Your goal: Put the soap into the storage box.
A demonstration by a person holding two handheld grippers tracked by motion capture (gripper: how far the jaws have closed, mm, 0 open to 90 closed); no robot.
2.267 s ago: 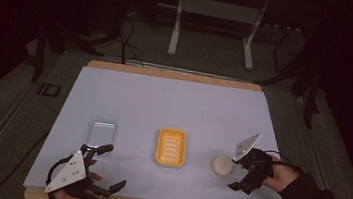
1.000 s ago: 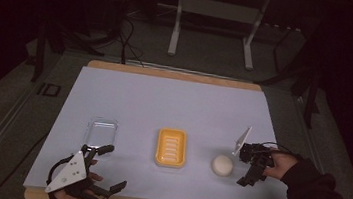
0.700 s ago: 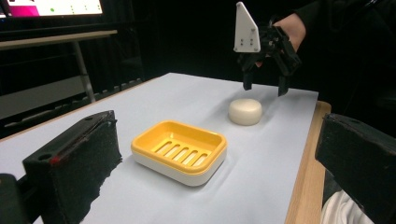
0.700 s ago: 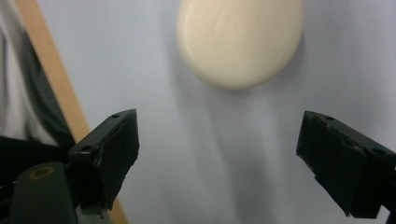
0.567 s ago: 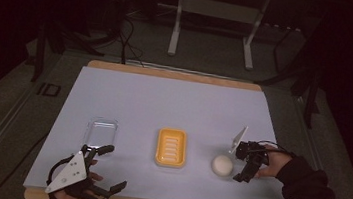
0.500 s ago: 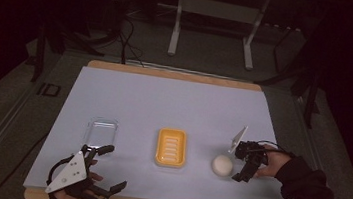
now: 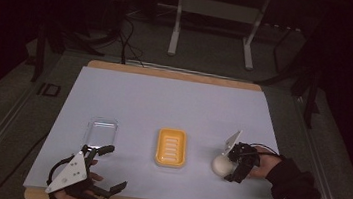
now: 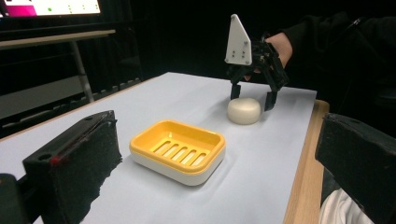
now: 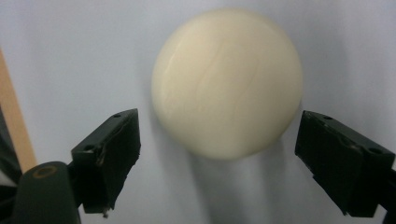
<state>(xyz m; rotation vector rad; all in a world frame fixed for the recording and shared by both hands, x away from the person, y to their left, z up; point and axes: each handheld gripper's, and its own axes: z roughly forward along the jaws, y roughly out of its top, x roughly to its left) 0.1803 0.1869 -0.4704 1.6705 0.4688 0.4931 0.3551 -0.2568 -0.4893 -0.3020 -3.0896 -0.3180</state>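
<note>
Right gripper (image 7: 234, 162), lower right of high view: jaws wide apart, straddling round cream soap bar (image 9: 227, 81) w/o touching; left gripper (image 7: 106, 169) also open, holds nothing

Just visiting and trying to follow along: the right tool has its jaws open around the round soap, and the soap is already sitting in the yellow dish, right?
Not quite. The right tool does stand open around the soap, but the soap lies on the white table cover beside the yellow dish, not in it. The left gripper view shows the dish empty, with the soap apart from it.
</note>
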